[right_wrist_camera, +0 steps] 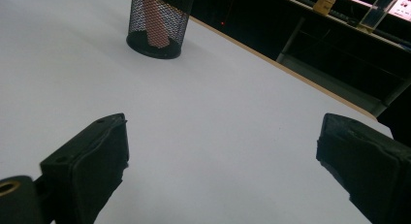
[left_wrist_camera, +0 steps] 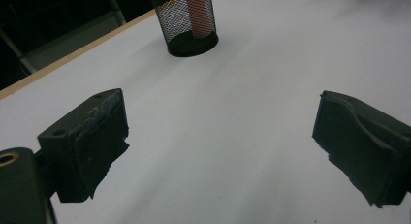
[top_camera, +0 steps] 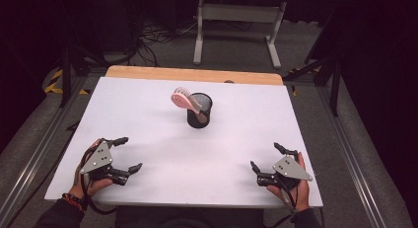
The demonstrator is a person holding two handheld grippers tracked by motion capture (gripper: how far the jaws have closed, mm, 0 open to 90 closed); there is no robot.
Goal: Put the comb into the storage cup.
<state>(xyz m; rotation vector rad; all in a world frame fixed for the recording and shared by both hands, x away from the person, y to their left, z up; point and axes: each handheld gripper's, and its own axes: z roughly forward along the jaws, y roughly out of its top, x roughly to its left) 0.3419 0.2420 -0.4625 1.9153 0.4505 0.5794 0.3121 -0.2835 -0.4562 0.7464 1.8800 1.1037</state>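
Comb (top_camera: 183, 99) standing tilted in cup (top_camera: 199, 111), far ahead and between both tongs, left (top_camera: 125, 154) and right (top_camera: 266, 157), both wide open, holding nothing, about equally far away.

From above we look forward and down on the bench (top_camera: 148, 104); both gripper views, low and close, face the mesh cup (top_camera: 199, 110).
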